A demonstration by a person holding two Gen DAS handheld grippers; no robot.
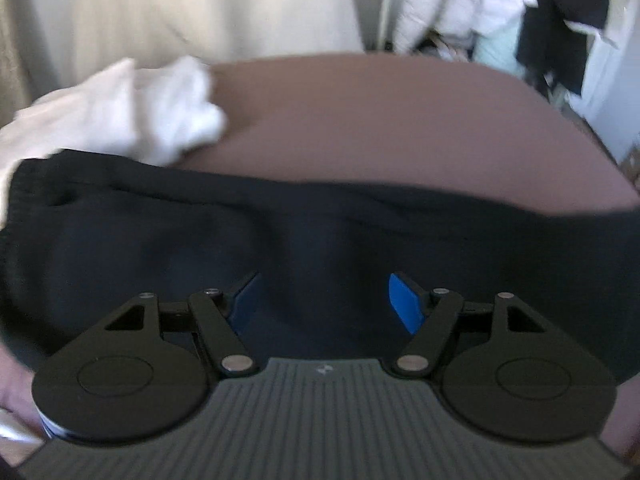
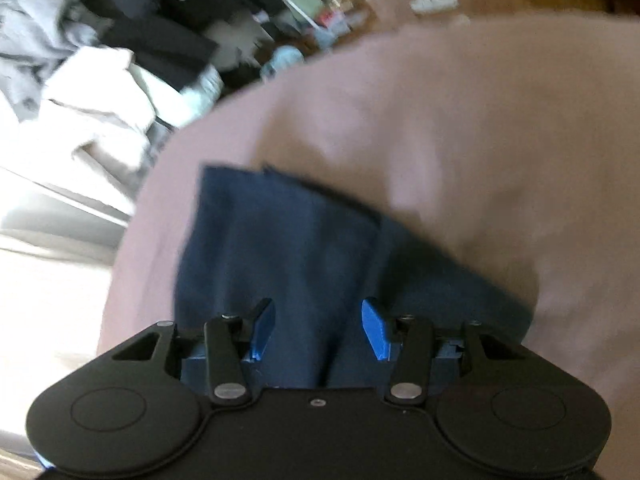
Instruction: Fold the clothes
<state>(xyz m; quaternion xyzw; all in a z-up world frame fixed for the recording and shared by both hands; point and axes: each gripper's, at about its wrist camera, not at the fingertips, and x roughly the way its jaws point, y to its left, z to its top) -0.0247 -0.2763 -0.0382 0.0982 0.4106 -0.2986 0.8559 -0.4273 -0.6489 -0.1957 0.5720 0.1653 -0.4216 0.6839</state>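
Left wrist view: the left gripper [image 1: 324,304] is being held with its two blue-padded fingers [image 1: 405,305] spread wide, and nothing is being gripped between them. A dark navy fabric garment [image 1: 280,240] is being shown stretched across the frame directly beneath and ahead of the fingers, with cloth lying in the gap between them. What looks like a ribbed band is being shown at the garment's far-left end. Beyond the garment, ahead of the gripper, a dusty-pink cloth-covered surface [image 1: 360,120] is being seen. A crumpled white cloth [image 1: 140,120] is being shown ahead and to the left, lying on the pink surface and touching the navy garment's far edge. Pale cream curtains [image 1: 180,8] are being seen farther ahead, with hanging white and dark clothes [image 1: 500,8] to the upper right.

Right wrist view: the right gripper [image 2: 319,328] is being held with its blue fingers [image 2: 376,330] parted moderately; a fold of the navy garment [image 2: 280,248] is being shown rising between them, but the pads are not being pressed against it. The garment is being seen extending ahead and slightly left, ending in a squared edge on the pink surface [image 2: 480,140]. Blurred piled clothing [image 2: 100,60] is being shown far ahead to the left.
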